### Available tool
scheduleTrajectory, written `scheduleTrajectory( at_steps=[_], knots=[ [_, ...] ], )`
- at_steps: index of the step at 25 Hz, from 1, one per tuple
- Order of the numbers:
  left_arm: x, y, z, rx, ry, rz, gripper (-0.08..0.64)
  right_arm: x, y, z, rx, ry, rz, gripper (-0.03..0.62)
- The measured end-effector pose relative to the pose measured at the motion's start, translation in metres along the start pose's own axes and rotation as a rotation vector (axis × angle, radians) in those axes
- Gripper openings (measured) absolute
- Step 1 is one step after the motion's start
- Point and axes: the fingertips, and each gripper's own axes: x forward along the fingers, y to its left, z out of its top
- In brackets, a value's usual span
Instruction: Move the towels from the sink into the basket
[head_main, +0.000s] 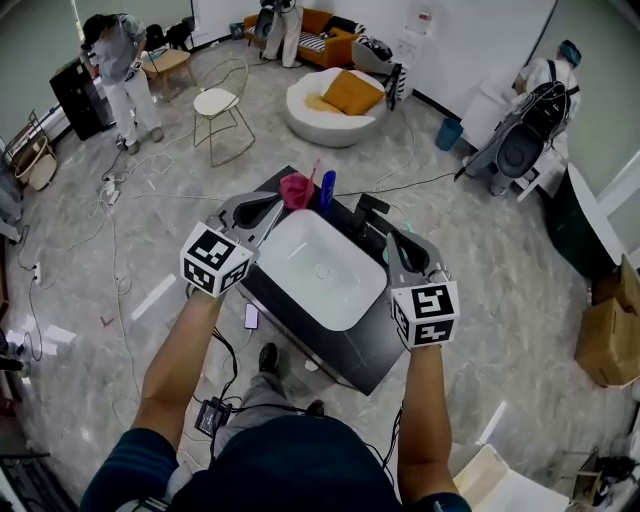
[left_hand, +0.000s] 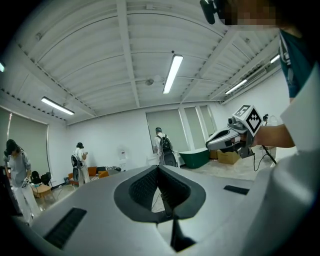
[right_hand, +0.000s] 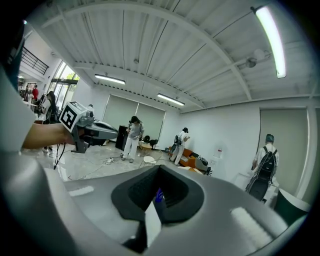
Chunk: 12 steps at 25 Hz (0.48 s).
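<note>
The white sink (head_main: 345, 298) sits in a black worktop (head_main: 365, 358), between the two grippers. The left gripper (head_main: 268, 210) is at the sink's left edge, jaws closed together on nothing. The right gripper (head_main: 392, 243) is at its right edge, jaws likewise closed and empty. A pink cup (head_main: 296, 190) and a blue bottle (head_main: 327, 188) stand at the worktop's far edge

Tally: left gripper (head_main: 270, 207) plus right gripper (head_main: 388, 238), so 2; 1 sink (head_main: 320, 265); 1 pink cup (head_main: 296, 190); 1 blue bottle (head_main: 327, 188); 3 bystanders (head_main: 118, 60); probably 2 cardboard boxes (head_main: 608, 340), edge distorted.
</note>
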Motion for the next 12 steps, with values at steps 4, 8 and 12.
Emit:
scheduleTrajectory(
  at_steps=[4,8,12],
  knots=[
    [0.019,0.024,-0.008,-0.004,0.001,-0.032,0.006,0.027,-0.004,0.001,0.015,0.005,-0.019,0.009],
    [0.032,0.056,-0.017,-0.009,0.01,-0.046,0.006,0.06,-0.003,0.004,0.032,0.004,-0.024,0.009],
    [0.047,0.088,-0.033,-0.026,0.024,-0.047,0.006,0.094,-0.003,-0.001,0.049,0.017,-0.023,0.009]
  ],
)
